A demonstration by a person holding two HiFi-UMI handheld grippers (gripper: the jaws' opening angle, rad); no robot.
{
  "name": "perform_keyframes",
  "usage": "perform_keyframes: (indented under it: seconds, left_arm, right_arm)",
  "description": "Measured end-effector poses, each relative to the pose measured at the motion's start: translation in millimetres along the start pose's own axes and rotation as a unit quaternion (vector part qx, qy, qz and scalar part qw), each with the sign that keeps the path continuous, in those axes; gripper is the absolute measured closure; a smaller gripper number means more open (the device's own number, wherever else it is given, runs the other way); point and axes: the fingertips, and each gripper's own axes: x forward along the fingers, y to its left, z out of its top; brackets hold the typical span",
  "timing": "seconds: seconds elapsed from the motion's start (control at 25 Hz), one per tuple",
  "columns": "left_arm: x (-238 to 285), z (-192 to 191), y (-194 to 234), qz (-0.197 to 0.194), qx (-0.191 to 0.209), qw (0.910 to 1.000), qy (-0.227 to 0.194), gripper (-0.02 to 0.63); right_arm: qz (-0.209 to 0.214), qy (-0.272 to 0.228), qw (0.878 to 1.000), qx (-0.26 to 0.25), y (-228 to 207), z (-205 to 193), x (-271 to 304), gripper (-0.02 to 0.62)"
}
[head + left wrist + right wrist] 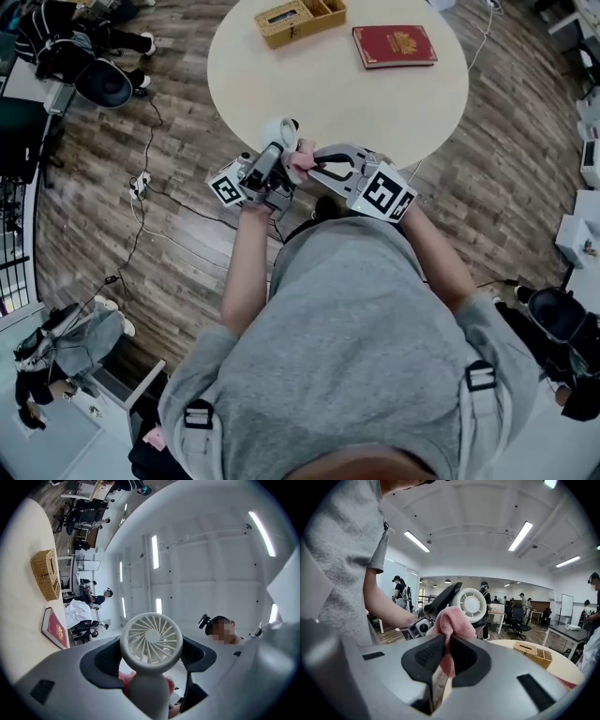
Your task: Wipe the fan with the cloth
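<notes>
- My left gripper [151,654] clamps its fingers on the fan's [151,639] handle.
- My right gripper's [446,641] fingers pinch the pink cloth [454,618], bunched just beside the fan's neck.
- The fan hangs over the table's [328,98] near edge; a basket [300,19] and red book [394,45] lie at its far edge.

Counter: round, pale top [319,89], standing on the floor.
Basket: wicker [298,19], with open compartments, at the counter's far edge.
Book: red with a gold emblem [395,45], lying flat just right of the basket, not touching it.
Floor: dark wood planks [178,141].
Cable: thin and black [142,225], trailing over the floor left of the counter, past a white plug strip [140,184].
Lights: long ceiling strips [524,535].
Chairs: black office chairs [516,618] far off, among desks.
</notes>
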Motion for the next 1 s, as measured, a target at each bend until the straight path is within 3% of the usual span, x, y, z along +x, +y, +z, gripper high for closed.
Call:
perform_keyframes:
  seconds: [0.32, 0.6, 0.8, 1.0]
  left_arm:
    - [-8, 8, 18, 0.053, 0.015, 0.9985, 0.0, 0.222]
    - [-7, 3, 42, 0.11, 0.027, 0.9934, 0.019, 0.222]
    - [3, 4, 56, 0.127, 0.026, 0.9916, 0.004, 0.223]
    - [13, 4, 65, 0.131, 0.03, 0.9909, 0.008, 0.224]
  right_arm:
    - [0.025, 0.004, 1.0, 0.001, 24, -4, 7, 0.554]
    - [0.006, -0.006, 1.0, -0.019, 17, 11, 21, 0.554]
    - [-0.036, -0.005, 0.998, -0.053, -5, 16, 24, 0.554]
    - [-0.009, -0.011, 0.999, -0.033, -11, 13, 23, 0.554]
